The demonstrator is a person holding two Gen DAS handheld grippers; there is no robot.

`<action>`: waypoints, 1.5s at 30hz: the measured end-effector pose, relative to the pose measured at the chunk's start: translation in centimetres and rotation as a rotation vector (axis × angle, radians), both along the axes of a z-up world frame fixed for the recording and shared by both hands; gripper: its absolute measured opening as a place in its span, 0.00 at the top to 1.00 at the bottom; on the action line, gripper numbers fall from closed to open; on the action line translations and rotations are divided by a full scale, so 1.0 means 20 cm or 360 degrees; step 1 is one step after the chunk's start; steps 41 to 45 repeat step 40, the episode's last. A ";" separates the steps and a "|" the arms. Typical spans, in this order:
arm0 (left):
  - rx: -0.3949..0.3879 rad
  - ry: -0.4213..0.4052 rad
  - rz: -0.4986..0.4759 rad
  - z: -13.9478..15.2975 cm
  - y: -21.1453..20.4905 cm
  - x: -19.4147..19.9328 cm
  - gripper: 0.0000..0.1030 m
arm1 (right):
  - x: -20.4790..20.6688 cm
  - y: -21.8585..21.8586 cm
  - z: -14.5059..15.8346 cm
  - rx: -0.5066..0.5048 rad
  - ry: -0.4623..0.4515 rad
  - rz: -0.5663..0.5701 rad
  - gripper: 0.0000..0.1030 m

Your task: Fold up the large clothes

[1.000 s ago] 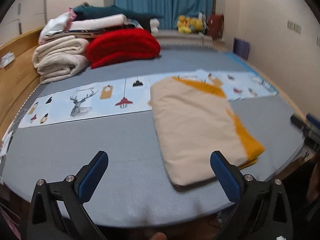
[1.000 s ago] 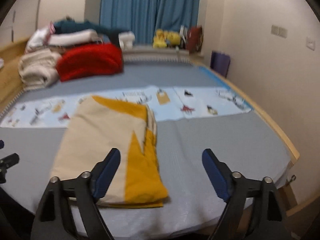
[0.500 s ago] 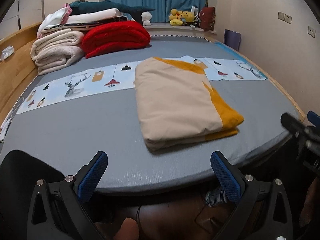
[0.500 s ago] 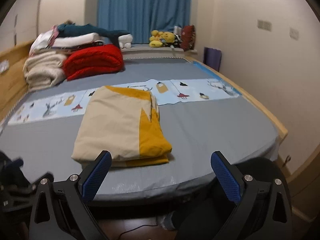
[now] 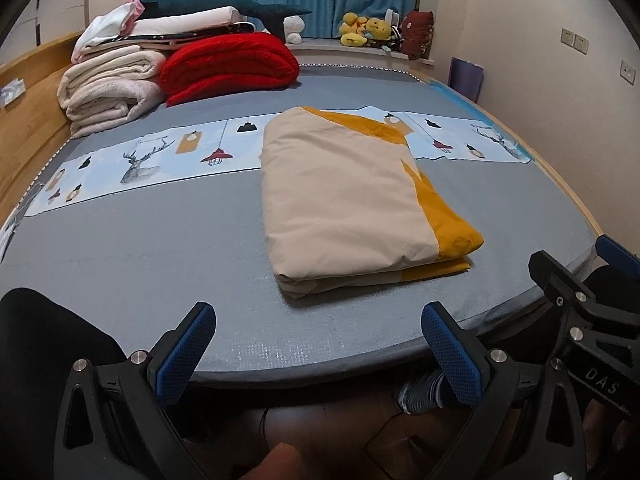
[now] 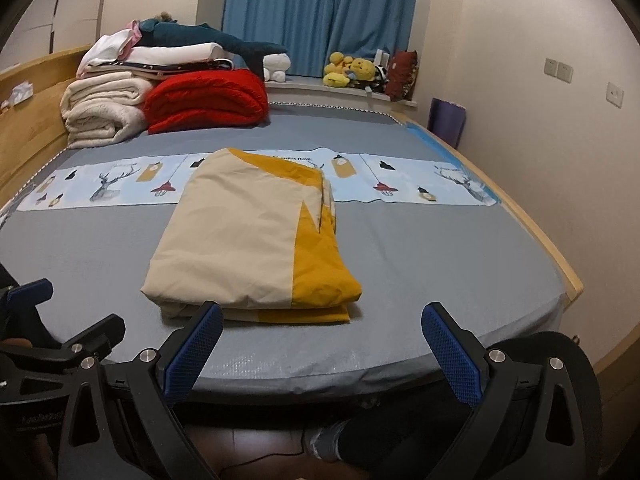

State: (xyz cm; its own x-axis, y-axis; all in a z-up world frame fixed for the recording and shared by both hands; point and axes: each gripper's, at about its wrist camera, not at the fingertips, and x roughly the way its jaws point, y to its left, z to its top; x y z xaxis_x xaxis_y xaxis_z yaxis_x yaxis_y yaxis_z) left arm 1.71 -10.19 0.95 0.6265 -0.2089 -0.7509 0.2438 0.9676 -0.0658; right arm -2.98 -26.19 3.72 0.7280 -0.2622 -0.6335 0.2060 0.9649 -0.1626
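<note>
A: Left first. Left gripper [image 5: 318, 354] back off the mattress [image 5: 140, 248] now, hanging past its near edge with floor and a socked foot [image 5: 424, 392] beneath; a second ago, over the cloth itself. Jaws spread wide, nothing between the pads.

B: Same on the right. Right gripper [image 6: 322, 350] pulled clear too, jaws having just been opening to full width, empty. Left pad crossing only the picture of the bundle's near corner, not touching.

A: Meaning for the task?

B: Probably a finished fold. Folded cover [image 5: 348, 204] lying released, flat, compact, several layers stacked at the near edge. Both tools retreating reads as letting go, not reaching in.

A: Position and heading of the bundle?

B: Mid-mattress, toward the foot end, far end lapping over the printed runner [image 5: 140, 160]. From the left view, at about one o'clock ahead of the jaws; from the right view, at about eleven. Long axis running roughly six to twelve, leaning slightly toward eleven in the left view. Cream panel on the left, mustard strip along the right side. Folded edges facing six.

A: Blanket pile [image 5: 180, 76] at ten o'clock, well apart, untouched.
</note>
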 end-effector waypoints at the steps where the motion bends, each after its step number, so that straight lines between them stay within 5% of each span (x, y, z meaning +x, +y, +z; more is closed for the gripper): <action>1: 0.0001 -0.0004 0.0000 0.00 0.00 0.00 0.01 | 0.00 0.00 0.00 0.0000 0.0001 0.0004 0.04; 45: -0.0025 0.0000 -0.0013 0.00 0.00 0.00 0.01 | 0.01 0.02 0.02 -0.0014 -0.0012 0.0011 0.04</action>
